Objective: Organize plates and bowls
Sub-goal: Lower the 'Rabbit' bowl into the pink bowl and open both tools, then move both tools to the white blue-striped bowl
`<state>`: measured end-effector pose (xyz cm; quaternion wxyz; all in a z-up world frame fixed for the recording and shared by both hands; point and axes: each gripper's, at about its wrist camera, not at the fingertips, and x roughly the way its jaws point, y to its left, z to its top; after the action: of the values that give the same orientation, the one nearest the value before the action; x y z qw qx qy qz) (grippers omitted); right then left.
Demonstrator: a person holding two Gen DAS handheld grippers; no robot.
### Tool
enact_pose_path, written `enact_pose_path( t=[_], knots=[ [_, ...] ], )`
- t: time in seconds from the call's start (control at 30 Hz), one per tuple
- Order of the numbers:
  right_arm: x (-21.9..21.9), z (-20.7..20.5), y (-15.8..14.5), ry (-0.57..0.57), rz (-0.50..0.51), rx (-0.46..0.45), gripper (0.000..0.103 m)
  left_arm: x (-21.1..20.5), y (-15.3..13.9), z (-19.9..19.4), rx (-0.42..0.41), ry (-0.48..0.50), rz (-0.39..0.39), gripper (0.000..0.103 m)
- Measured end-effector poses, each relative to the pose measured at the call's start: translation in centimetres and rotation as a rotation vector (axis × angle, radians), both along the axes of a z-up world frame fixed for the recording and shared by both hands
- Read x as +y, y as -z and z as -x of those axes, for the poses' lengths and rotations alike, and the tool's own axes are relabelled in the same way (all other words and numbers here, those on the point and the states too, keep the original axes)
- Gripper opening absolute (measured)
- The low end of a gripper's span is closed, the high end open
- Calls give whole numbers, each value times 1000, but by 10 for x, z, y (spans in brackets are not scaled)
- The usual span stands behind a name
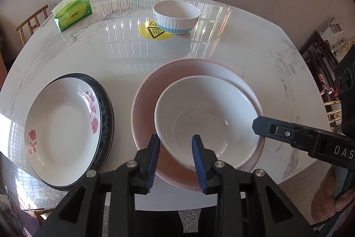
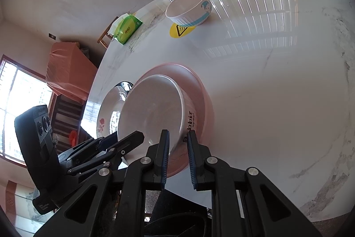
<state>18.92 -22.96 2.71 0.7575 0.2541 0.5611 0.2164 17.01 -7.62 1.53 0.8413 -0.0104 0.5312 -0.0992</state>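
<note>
Both grippers at white bowl [image 1: 206, 119], tilted inside pink bowl [image 1: 146, 103].
Worktop [image 1: 255, 54]: 1 marble top w/ 3 bowls, 2 stacked plates, 1 tissue pack [image 1: 72, 12]. Plates: floral plate [image 1: 62, 132] on dark-rimmed plate [image 1: 108, 108], left of pink bowl. Blue-band bowl [image 1: 176, 16] far side. Left gripper [image 1: 176, 161] jaws narrow, straddling white bowl's near rim; right gripper [image 2: 178, 159] jaws narrow, astride its wall; can't tell if either is gripping.

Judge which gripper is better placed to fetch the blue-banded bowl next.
Neither is clearly nearer. Both the left gripper and right gripper straddle the white bowl's rim; the blue-banded bowl sits far across.
</note>
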Motion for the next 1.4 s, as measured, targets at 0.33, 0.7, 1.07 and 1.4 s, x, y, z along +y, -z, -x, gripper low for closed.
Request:
enact_pose_path(
  t=[0.33, 0.7, 1.07, 1.4],
  knots=[
    [-4, 4, -13, 6, -24, -65, 17, -2, -18, 6, -72, 30, -8, 37],
    [-28, 6, -5, 50, -56, -105, 18, 1, -34, 8, -176, 20, -79, 38],
    [-42, -1, 2, 77, 156, -219, 27, -19, -47, 14, -386, 42, -264, 38],
    [-54, -22, 22, 113, 147, -217, 30, -22, -40, -3, -410, 34, -328, 38]
  ],
)
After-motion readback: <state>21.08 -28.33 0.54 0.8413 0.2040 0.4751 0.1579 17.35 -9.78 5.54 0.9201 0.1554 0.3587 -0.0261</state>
